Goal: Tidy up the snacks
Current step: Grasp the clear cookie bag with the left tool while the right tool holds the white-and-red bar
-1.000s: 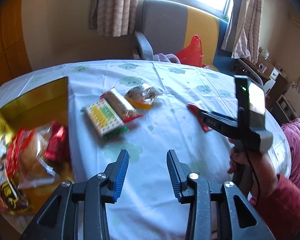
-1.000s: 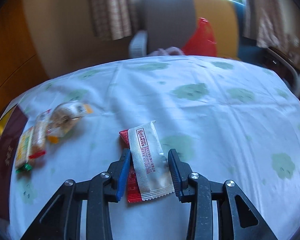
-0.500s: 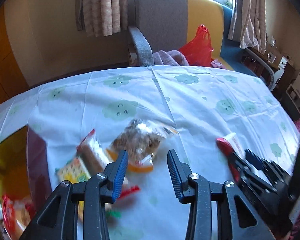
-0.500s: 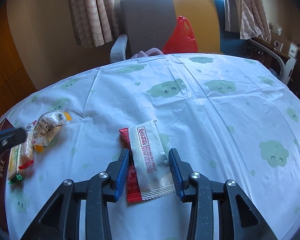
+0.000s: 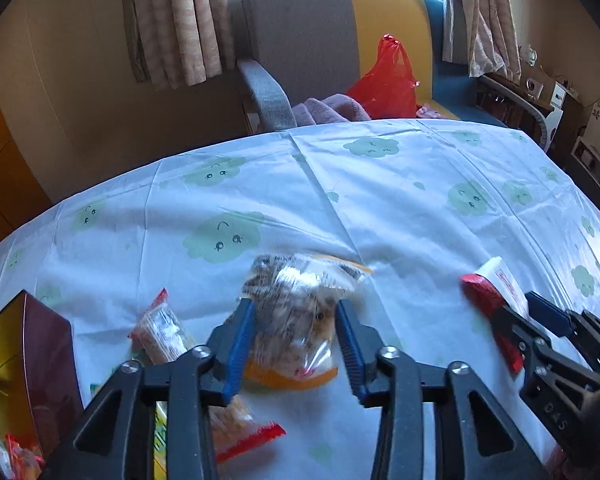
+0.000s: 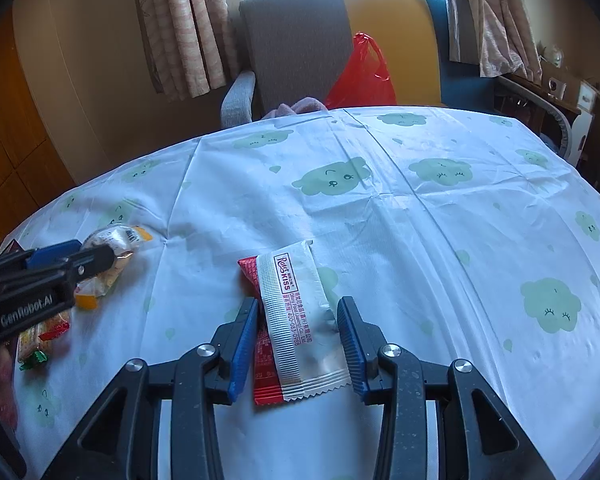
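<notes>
A clear snack bag [image 5: 296, 292] with an orange bottom lies on the cloud-print tablecloth [image 5: 380, 200]. My left gripper [image 5: 294, 312] straddles it, its jaws closing, and both blue pads touch the bag's sides. From the right wrist view the same left gripper [image 6: 72, 254] sits on the clear bag [image 6: 112, 238] at far left. My right gripper [image 6: 298, 304] is shut on two flat packets together, a white one [image 6: 296, 312] over a red one [image 6: 250, 268]. The left wrist view has that right gripper [image 5: 520, 306] at lower right.
A box [image 5: 40, 344], dark red outside and gold inside, stands at the left edge with snacks in it. Two cracker packets [image 5: 160, 328] lie beside it, under my left gripper. Beyond the table stand an armchair [image 5: 300, 40] and a red plastic bag [image 5: 384, 80].
My left gripper has swung from beside the box over to the clear bag, come down around it, and its jaws have narrowed. The right gripper has kept still with its packets.
</notes>
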Demonstrator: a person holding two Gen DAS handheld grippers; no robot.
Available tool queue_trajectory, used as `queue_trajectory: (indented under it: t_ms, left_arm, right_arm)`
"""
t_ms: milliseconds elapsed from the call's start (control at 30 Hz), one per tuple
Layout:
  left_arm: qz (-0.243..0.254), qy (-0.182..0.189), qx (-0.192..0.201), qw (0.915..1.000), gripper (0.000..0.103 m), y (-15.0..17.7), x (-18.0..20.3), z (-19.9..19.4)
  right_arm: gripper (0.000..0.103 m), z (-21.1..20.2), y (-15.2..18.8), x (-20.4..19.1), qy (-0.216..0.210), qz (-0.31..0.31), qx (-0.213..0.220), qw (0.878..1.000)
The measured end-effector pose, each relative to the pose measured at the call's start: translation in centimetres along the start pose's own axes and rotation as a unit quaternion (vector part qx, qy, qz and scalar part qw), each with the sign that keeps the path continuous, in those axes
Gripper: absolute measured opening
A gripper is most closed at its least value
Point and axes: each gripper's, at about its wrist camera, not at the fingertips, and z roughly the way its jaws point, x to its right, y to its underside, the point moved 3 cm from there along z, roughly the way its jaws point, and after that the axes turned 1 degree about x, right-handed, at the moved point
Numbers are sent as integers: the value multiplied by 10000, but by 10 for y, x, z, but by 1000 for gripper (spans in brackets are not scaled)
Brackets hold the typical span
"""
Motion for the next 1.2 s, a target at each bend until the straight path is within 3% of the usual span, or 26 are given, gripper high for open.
queue_trajectory:
  t_ms: [200,267,367,533,600,833,1200]
  left_arm:
    - [-506,500,-23,9975,37,15,3,-12]
    - [-567,343,131,9977,42,9,0,-15]
    - [-512,-64,113,9986,62,-6,-3,-9]
    - [-758,-168,-395,9962,63,-13,-9,25]
    - [-882,26,-516,9948,62,-8,-9,34]
    - [-951,8,-74,9954,55,13,-3,19]
    - [-385,-132,565,9976,54,45,32,-26]
  right_arm:
    - [41,0,0,0,-8,9,4,10000]
    - [41,0,0,0,-8,8,8,10000]
    - [41,0,0,1,-31,32,9,10000]
    - [41,0,0,0,-22,23,12,10000]
    - [41,0,0,0,-35,36,13,10000]
    - [41,0,0,0,-35,39,22,10000]
    - [44,3,0,-5,61,-108,-7,9999]
